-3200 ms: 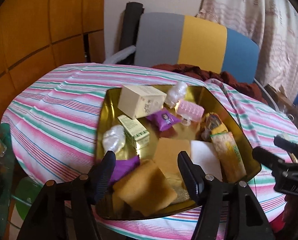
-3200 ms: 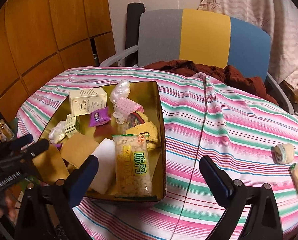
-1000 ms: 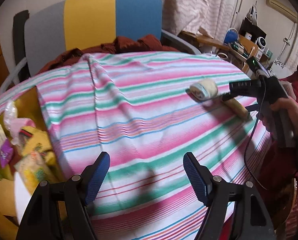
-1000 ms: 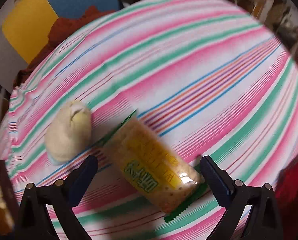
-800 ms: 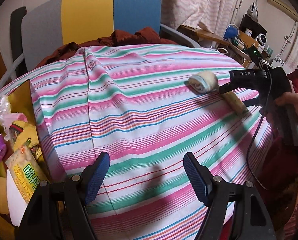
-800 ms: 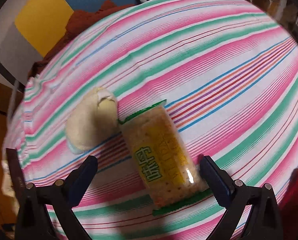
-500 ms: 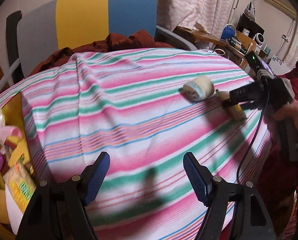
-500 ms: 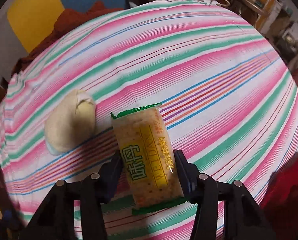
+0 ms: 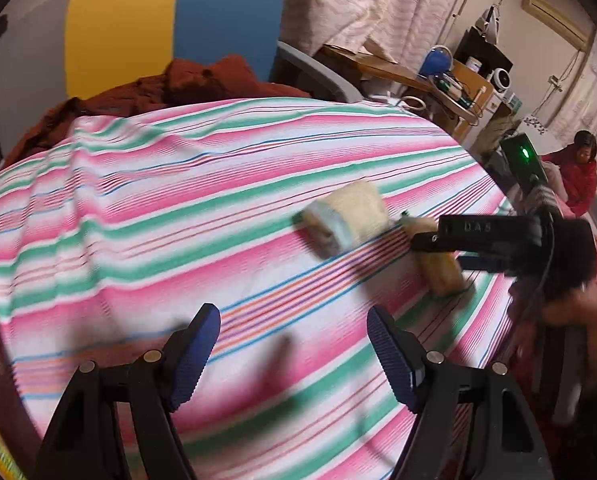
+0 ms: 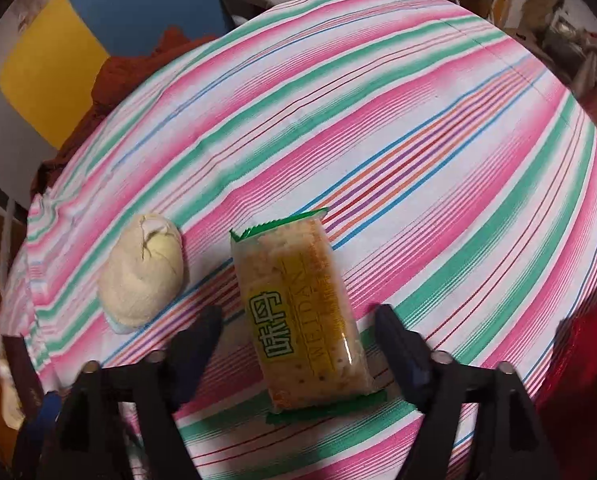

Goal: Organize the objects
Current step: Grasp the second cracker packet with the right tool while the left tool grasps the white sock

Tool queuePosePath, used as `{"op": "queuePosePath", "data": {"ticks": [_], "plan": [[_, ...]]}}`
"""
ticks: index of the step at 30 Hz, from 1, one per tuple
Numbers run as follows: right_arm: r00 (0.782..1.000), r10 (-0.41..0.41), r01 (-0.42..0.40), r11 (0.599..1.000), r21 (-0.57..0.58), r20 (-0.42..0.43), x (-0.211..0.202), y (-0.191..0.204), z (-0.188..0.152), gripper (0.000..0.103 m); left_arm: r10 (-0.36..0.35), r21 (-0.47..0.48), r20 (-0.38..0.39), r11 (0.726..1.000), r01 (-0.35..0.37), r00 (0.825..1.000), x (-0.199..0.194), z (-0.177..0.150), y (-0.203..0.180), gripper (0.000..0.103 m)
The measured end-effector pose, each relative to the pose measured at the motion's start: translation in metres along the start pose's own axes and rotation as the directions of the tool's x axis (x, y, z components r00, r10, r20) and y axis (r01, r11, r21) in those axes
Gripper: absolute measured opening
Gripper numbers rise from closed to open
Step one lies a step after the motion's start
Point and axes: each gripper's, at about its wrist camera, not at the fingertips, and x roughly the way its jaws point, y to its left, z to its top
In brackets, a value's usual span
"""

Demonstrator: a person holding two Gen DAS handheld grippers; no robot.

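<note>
Left wrist view: the gold tray seen half a second ago at the left edge has nearly slipped out of frame. The left gripper (image 9: 293,354) hangs with its jaws spread wide and empty over the striped tablecloth (image 9: 170,208). Across the table, blurred, the right gripper (image 9: 438,245) sits at the cracker packet (image 9: 438,272), just beside the pale cloth roll (image 9: 348,218); contact cannot be judged here.

Right wrist view: the right gripper (image 10: 298,348), clamped on the packet half a second ago, now stands parted, fingers clear of it on both sides. The cracker packet (image 10: 304,312), clear wrap with green ends and a yellow label, lies flat on the tablecloth (image 10: 378,128) between them. The cloth roll (image 10: 142,272) rests just to its left.
</note>
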Motion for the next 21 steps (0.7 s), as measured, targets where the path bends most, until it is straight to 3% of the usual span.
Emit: {"op": "queuePosePath", "data": {"ticks": [4,8,15,21], "plan": [[0.998,0.053,-0.054,0.996,0.067,0.025,-0.008,-0.016,0.005,0.087,-0.053,-0.015,-0.022,0.998,0.053,0.998,0.020,0.022,-0.011,0.085],[0.991,0.110,-0.120,0.981,0.150,0.073,-0.020,-0.021,-0.005,0.091,-0.062,-0.026,-0.011,0.998,0.062,0.998,0.036,0.040,-0.023,0.086],[0.984,0.154,-0.168,0.968,0.187,0.088,-0.025,-0.029,-0.006,0.091,-0.071,-0.089,0.031,0.993,0.073,0.997,0.069,0.066,-0.037,0.100],[0.979,0.151,-0.184,0.945,0.271,0.136,-0.029,-0.051,0.005,0.093,-0.046,-0.152,-0.055,0.988,0.037,0.997,0.103,0.069,-0.028,0.097]]}}
